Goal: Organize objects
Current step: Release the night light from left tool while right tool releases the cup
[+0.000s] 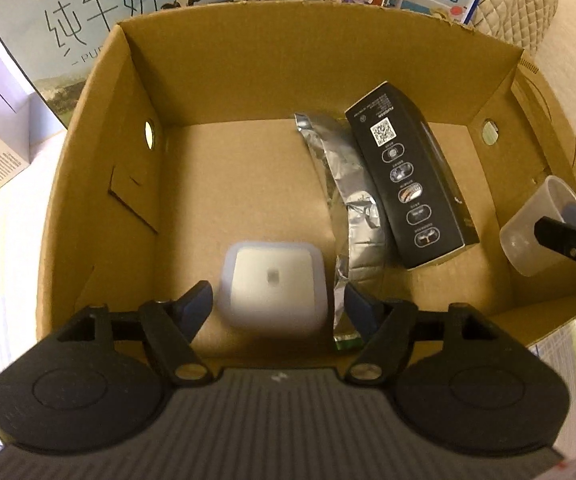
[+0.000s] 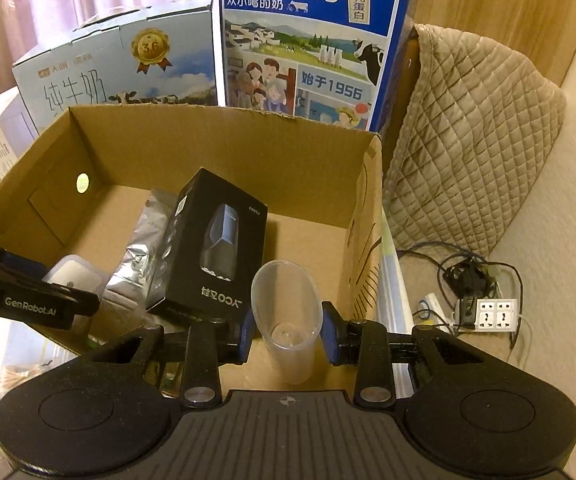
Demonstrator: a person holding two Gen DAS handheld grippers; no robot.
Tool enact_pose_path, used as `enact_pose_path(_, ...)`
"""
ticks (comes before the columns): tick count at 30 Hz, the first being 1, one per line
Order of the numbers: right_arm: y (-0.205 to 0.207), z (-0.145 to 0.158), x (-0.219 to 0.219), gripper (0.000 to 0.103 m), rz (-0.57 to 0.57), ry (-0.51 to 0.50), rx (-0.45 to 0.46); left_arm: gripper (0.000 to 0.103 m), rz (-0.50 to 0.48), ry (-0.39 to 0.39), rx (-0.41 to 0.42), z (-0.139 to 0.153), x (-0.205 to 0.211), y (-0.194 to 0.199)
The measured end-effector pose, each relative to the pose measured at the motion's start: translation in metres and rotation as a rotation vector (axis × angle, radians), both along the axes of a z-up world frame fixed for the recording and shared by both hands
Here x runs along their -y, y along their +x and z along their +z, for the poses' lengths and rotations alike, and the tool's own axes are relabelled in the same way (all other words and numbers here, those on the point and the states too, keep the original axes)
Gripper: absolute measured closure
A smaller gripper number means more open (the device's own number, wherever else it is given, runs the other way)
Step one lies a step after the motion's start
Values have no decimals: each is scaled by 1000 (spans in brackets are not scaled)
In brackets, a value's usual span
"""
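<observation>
Left gripper [image 1: 273, 300] points steeply down into the box [image 1: 247, 76]. Jaws apart, straddling the white case [image 1: 273, 290] at the near floor; pads do not appear to press it, though the case is blurred, so contact or support can't be confirmed.

Right gripper [image 2: 286, 330] clamped on the cup [image 2: 285, 312], mouth tilted away, over the box's near-right corner. Bare floor lies directly beyond it, right of the black carton [image 2: 215, 240]. Foil pouch [image 1: 348, 204] lies between carton and case, long axis near–far.

Judgement: cup goes straight down; right hand is nearer.
</observation>
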State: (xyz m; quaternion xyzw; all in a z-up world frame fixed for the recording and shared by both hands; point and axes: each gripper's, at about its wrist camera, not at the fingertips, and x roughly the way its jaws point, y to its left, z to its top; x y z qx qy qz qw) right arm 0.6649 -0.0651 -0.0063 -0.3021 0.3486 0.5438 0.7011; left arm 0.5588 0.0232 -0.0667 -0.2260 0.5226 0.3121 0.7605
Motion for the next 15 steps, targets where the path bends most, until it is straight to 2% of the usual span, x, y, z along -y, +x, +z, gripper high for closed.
enact_pose_path(15, 3, 3, -3, 70, -21, 19, -19, 32, -6, 64, 43, 30, 4, -10)
